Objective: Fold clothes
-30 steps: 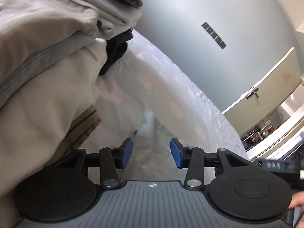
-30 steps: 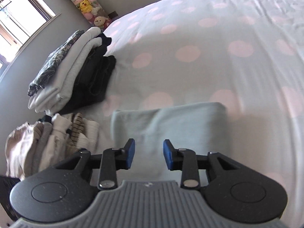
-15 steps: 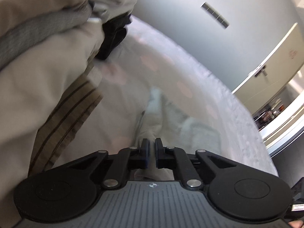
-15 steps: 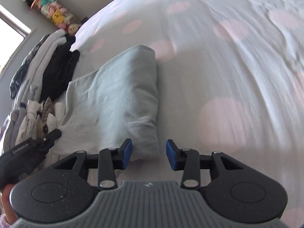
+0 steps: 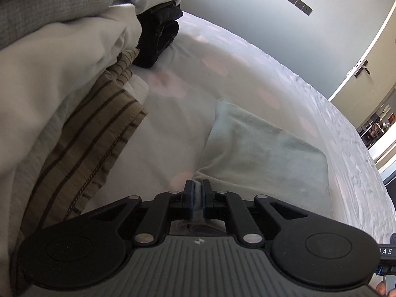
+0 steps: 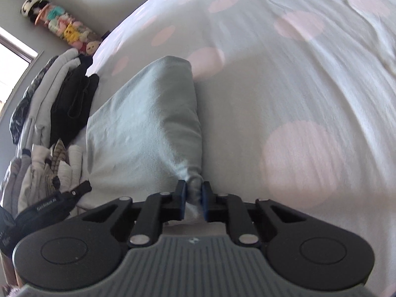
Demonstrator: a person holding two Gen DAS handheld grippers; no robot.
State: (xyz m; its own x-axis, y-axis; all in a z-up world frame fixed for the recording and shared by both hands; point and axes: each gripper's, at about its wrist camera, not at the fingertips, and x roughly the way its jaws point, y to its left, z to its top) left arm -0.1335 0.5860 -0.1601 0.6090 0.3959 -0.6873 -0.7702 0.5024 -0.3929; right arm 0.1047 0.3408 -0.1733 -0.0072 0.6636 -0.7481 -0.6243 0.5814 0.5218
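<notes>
A folded pale green garment (image 5: 259, 153) lies on the white bedspread with pink dots (image 5: 217, 61). My left gripper (image 5: 196, 188) pinches the garment's near left corner; its jaws are opening a little, and cloth still fills the narrow gap between the blue pads. In the right wrist view the same garment (image 6: 143, 128) stretches away from my right gripper (image 6: 193, 190). That gripper's jaws are closing on the bunched near right corner, and the pads press on the cloth. The left gripper's black body (image 6: 49, 205) shows at the lower left there.
Folded clothes are piled on the left: a brown striped piece (image 5: 94, 136), cream and grey layers (image 5: 49, 61), a black garment (image 5: 158, 37). The same piles (image 6: 61, 94) line the bed's left side, below plush toys (image 6: 64, 24). Bedspread (image 6: 297, 74) extends right.
Both grippers came down to the garment's near edge. The left went from open to shut on its corner. The right closed from open onto the opposite corner.
</notes>
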